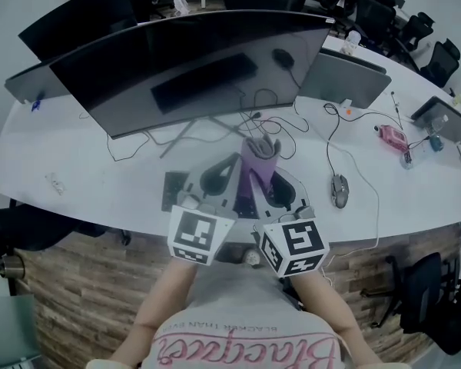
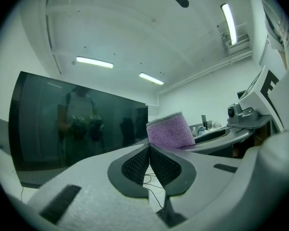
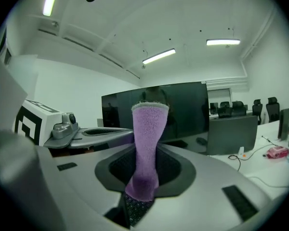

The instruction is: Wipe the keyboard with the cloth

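Right tool (image 3: 140,194) pinches cloth (image 3: 148,138), seemingly over desk (image 1: 84,202) near edge.

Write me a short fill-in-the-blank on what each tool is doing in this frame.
The right tool is shut on a ___ cloth.
The left tool is shut and holds ___.
In the head view, the mouse lies on the desk to the ___ of both tools.
Missing words: purple; nothing; right.
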A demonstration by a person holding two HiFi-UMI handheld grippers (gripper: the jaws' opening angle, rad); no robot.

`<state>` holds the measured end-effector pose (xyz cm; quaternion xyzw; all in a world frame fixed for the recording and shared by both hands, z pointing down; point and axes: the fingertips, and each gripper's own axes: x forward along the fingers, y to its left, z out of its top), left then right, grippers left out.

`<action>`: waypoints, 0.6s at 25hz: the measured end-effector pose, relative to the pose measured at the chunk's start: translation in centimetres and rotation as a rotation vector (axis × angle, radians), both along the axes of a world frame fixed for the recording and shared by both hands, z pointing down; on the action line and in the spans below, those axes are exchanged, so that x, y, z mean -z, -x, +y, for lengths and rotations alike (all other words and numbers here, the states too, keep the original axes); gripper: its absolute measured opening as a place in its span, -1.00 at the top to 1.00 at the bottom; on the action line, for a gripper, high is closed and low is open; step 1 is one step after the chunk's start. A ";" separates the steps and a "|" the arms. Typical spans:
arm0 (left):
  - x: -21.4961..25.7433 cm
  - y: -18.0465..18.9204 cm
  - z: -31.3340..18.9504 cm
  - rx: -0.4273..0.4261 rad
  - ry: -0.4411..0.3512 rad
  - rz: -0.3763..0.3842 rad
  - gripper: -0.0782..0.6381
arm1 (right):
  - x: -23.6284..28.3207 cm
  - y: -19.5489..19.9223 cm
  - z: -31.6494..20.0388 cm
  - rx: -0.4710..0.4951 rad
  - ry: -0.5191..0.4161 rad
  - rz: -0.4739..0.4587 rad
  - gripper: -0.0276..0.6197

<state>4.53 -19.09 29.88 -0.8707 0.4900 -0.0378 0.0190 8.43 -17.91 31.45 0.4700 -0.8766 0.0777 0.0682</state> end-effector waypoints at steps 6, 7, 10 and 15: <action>0.8 1.1 0.3 0.010 -0.036 0.027 0.77 | 0.8 1.1 0.4 -0.002 -0.056 0.001 0.65; 0.8 1.2 0.3 0.010 -0.039 0.028 0.77 | 0.9 1.2 0.4 -0.005 -0.062 0.001 0.65; 0.9 1.5 0.4 0.008 -0.045 0.030 0.77 | 1.0 1.4 0.4 -0.018 -0.075 0.001 0.65; 0.8 1.8 0.4 -0.001 -0.045 0.035 0.77 | 0.9 1.4 0.0 -0.046 -0.085 0.010 0.65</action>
